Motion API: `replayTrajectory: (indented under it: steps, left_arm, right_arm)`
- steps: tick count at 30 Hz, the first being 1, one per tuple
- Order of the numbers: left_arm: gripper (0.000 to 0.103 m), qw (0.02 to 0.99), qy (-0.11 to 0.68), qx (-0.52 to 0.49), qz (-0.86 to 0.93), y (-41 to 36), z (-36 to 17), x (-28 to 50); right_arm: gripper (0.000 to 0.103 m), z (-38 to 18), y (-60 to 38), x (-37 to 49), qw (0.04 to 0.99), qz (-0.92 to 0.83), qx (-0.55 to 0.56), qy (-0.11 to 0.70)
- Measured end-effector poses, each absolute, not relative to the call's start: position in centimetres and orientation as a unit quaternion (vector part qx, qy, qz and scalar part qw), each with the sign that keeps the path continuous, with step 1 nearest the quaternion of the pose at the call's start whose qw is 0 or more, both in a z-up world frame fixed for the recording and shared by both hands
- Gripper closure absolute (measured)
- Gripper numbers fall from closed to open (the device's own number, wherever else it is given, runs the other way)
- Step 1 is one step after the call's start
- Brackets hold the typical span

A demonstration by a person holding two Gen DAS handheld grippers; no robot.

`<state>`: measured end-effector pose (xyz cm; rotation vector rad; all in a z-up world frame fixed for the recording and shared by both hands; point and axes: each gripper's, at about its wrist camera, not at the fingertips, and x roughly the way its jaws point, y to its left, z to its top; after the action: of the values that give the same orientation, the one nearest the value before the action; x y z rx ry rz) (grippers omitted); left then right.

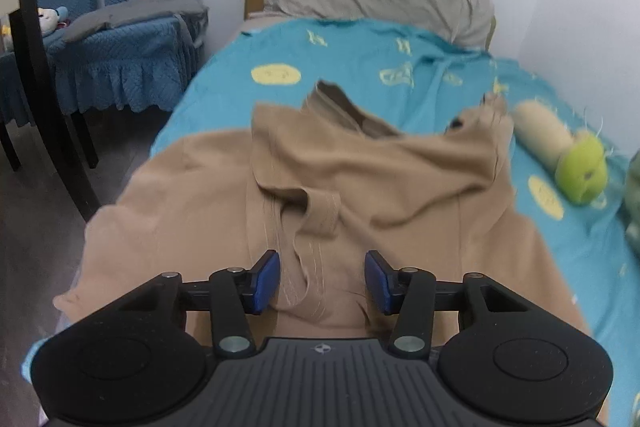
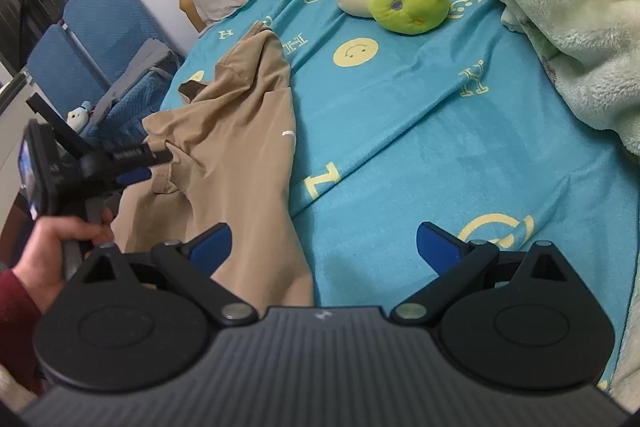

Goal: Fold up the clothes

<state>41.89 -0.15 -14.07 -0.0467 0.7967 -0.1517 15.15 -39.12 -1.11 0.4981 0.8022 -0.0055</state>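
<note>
With both jaws spread and nothing pinched, the left gripper (image 1: 322,277) is poised over the crumpled tan trousers (image 1: 320,195) on the bedsheet (image 1: 360,67), the right gripper (image 2: 324,247) at their 3 o'clock edge; flattening is judged next.
</note>
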Motion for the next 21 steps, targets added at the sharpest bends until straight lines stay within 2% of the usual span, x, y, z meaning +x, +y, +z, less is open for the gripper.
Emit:
replayTrajectory:
  steps: [1, 2, 4, 7, 12, 21]
  left_arm:
    - [0.063, 0.918, 0.389, -0.018, -0.075, -0.3, -14.5, 41.8]
    - [0.08, 0.919, 0.385, -0.016, -0.082, -0.4, -14.6, 41.6]
    - [0.099, 0.921, 0.375, -0.014, -0.104, -0.4, -14.6, 41.3]
    - [0.1, 0.928, 0.349, -0.023, -0.13, 0.3, -13.3, 40.1]
    - [0.1, 0.919, 0.366, -0.058, -0.135, 3.0, -12.7, 38.5]
    - [0.099, 0.912, 0.405, 0.021, -0.061, 1.2, -14.4, 38.1]
  right_arm:
    - [0.002, -1.2, -39.2, 15.2, 0.889, -0.003, 0.243, 0.388]
    - [0.002, -1.3, -39.3, 15.2, 0.887, -0.004, 0.246, 0.39]
    - [0.002, -1.5, -39.4, 15.2, 0.885, -0.007, 0.25, 0.393]
    - [0.002, -1.6, -39.5, 15.1, 0.882, -0.006, 0.255, 0.395]
    - [0.002, -1.6, -39.4, 15.1, 0.882, -0.002, 0.259, 0.394]
    - [0.002, -1.6, -39.1, 15.1, 0.886, -0.003, 0.247, 0.393]
